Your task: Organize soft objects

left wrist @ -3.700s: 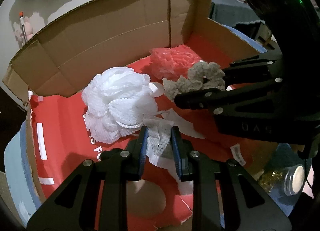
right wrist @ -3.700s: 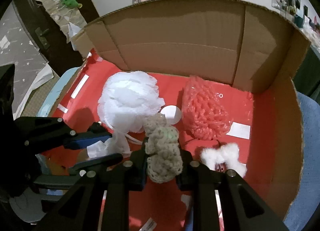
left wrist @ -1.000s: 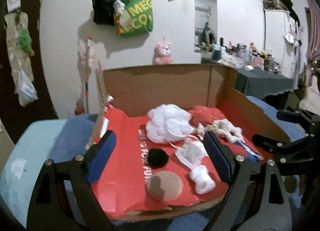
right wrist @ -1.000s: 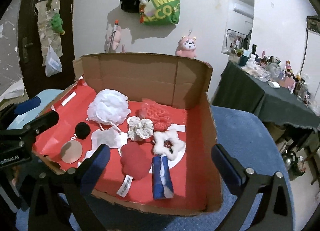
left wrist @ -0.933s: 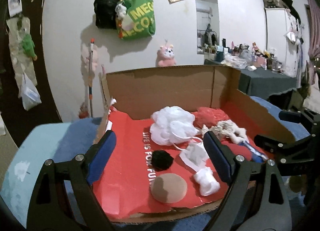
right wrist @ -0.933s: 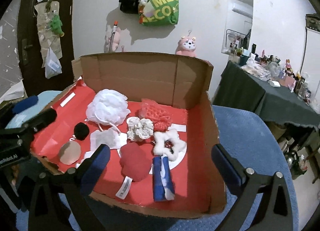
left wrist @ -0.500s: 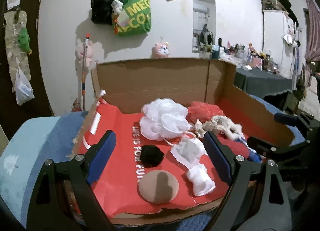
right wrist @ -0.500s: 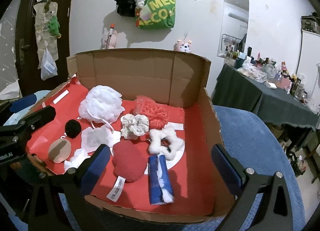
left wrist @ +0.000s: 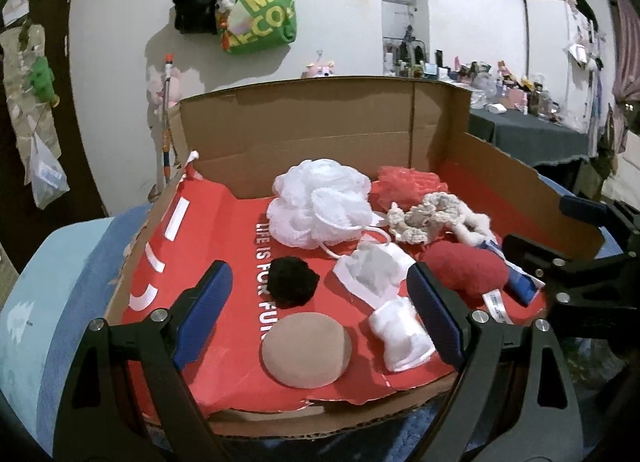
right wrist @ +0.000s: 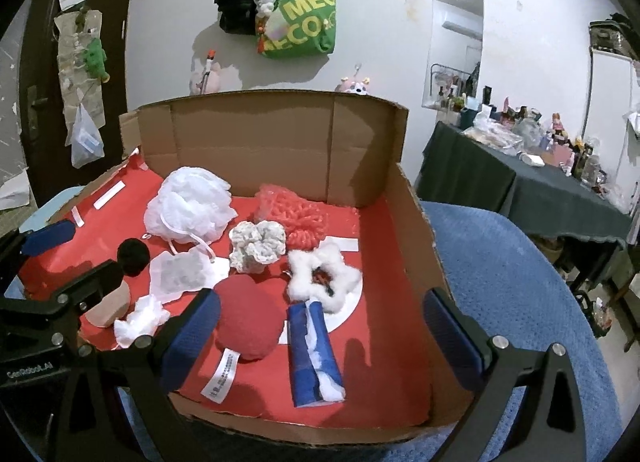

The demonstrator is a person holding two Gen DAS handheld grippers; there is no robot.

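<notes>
Both grippers are now withdrawn from the cardboard box [right wrist: 412, 218] and emptied: the crocheted scrunchie [right wrist: 258, 246] and white mesh pouch [left wrist: 374, 272], earlier clamped, are left lying on the red liner. The left gripper [left wrist: 320, 312] and right gripper [right wrist: 324, 336] are held wide apart over the near edge, seemingly so the collected items can be surveyed.

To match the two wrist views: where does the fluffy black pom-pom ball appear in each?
Left wrist: fluffy black pom-pom ball sits lower centre, just above the round tan pad.
Right wrist: pom-pom sits at left, mid-height.
Shared landmark: white mesh bath pouf, just behind it in both.
</notes>
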